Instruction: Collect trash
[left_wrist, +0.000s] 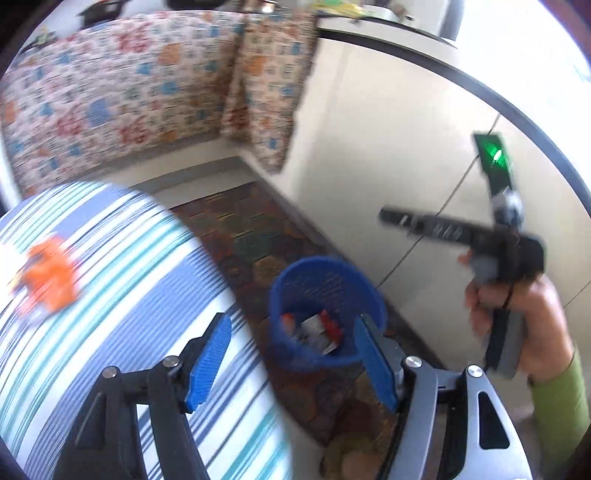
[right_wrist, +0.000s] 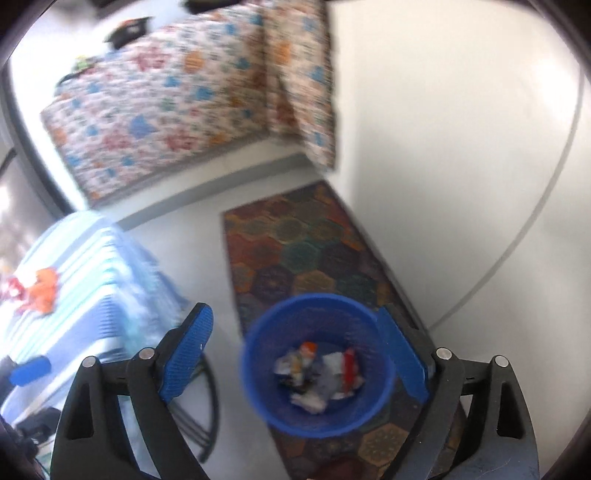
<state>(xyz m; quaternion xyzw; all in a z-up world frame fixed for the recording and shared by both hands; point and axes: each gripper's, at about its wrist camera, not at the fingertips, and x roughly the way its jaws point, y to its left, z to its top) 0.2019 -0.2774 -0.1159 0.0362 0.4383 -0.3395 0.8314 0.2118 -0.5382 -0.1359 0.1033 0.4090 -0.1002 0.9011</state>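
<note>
Trash (right_wrist: 317, 373) lies crumpled at the bottom of the blue basket (right_wrist: 258, 391), which stands on the patterned rug (right_wrist: 295, 251). Left of the basket, on the striped surface (left_wrist: 122, 295), one orange scrap (left_wrist: 50, 280) waits. The right hand-held gripper (right_wrist: 295, 358) hangs over the basket, jaws wide apart and holding nothing. The left hand-held gripper (left_wrist: 291, 365), beside the basket, is also open and empty. I judge the next step is to fetch the orange scrap: approach it from above, close only when both pads are around it, and lift straight. The surface edge is near the basket, so swing over it, not through it. The floor (right_wrist: 424, 184) right of the basket is free.
</note>
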